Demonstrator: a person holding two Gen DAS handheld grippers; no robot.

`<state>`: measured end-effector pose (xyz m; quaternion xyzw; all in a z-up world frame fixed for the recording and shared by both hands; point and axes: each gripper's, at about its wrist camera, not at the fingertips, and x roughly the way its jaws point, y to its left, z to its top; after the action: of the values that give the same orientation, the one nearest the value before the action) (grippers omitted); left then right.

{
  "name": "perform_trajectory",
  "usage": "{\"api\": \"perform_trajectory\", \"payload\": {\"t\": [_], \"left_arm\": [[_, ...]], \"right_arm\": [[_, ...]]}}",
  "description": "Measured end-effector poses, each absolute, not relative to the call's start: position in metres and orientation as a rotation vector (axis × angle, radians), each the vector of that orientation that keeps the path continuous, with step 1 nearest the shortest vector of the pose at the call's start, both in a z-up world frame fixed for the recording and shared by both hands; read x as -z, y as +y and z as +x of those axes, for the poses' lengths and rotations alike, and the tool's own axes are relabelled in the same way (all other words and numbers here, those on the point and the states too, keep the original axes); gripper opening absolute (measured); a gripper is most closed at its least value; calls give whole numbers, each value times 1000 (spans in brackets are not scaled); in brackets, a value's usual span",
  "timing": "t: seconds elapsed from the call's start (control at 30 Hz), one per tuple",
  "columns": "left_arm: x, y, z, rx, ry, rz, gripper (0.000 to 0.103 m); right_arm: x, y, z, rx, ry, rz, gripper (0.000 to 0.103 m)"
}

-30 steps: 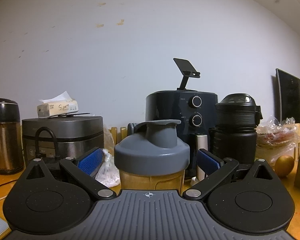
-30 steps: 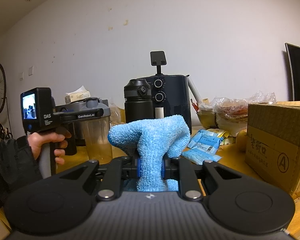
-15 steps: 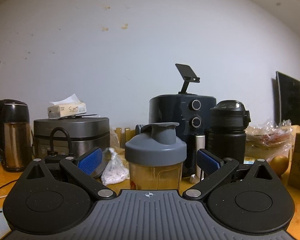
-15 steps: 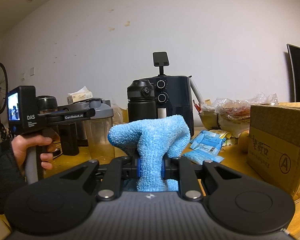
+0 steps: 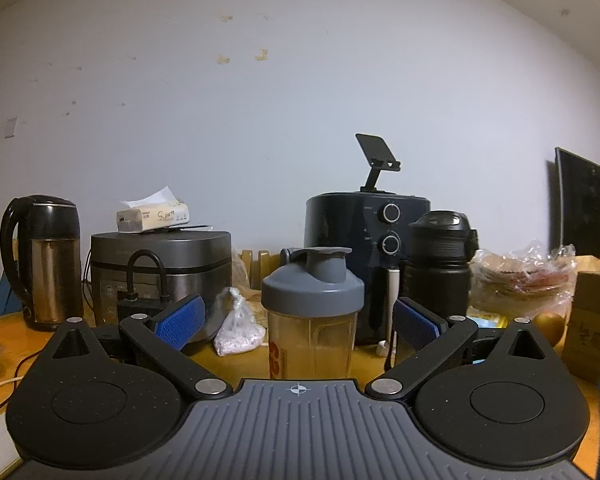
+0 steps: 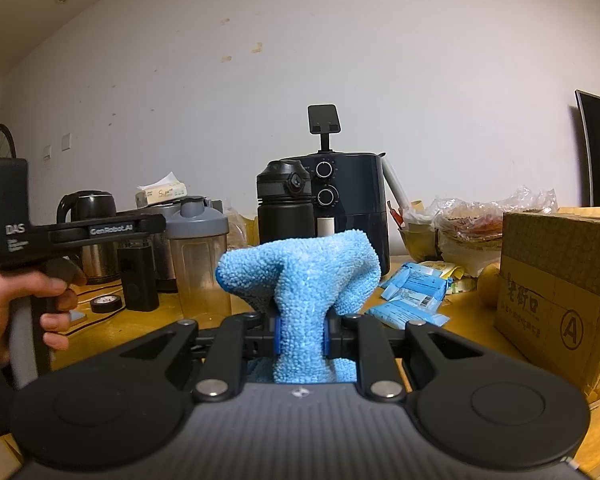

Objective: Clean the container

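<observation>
- the counter (image 6: 476, 320), yellow-brown wood, carries everything and runs along a pale wall
- a cardboard box (image 6: 556, 288) with a circled letter a sits at the right end of the counter
- a dark blue air fryer (image 5: 364, 240) with two dials stands at the back, a black phone stand (image 5: 376, 160) on top of it
- a grey rice cooker (image 5: 160, 260) stands left of the fryer with a tissue pack (image 5: 152, 216) on its lid, and a black kettle (image 5: 44, 256) is further left
- a black flask (image 5: 440, 264) stands just beside the fryer on its right in the left wrist view
- the shaker bottle (image 5: 312, 312), clear with a grey lid closed on it, stands upright on the counter in front of the fryer, straight ahead of the left claw (image 5: 298, 320)
- the left claw is spread wide, its blue pads either side of the bottle and well clear of it, nothing between them
- the right claw (image 6: 300, 334) is clamped on a light blue cloth (image 6: 300, 276), which bunches up above the pads
- a hand (image 6: 24, 304) holds the left device's grip at the left edge of the right wrist view
- blue packets (image 6: 412, 292) lie between the cloth and the box
- a tied plastic bag (image 5: 238, 328) lies left of the bottle
</observation>
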<state>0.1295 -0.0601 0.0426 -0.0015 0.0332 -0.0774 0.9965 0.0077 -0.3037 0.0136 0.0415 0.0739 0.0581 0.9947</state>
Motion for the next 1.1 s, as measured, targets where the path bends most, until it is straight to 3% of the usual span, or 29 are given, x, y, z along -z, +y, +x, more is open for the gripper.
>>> {"api": "perform_trajectory", "payload": {"t": [0.8, 1.1], "left_arm": [[-35, -56, 70, 149, 166, 0, 103], [-27, -59, 78, 143, 283, 20, 103]], "right_arm": [[-16, -303, 7, -128, 154, 76, 15], [-22, -300, 17, -165, 289, 61, 15]]}}
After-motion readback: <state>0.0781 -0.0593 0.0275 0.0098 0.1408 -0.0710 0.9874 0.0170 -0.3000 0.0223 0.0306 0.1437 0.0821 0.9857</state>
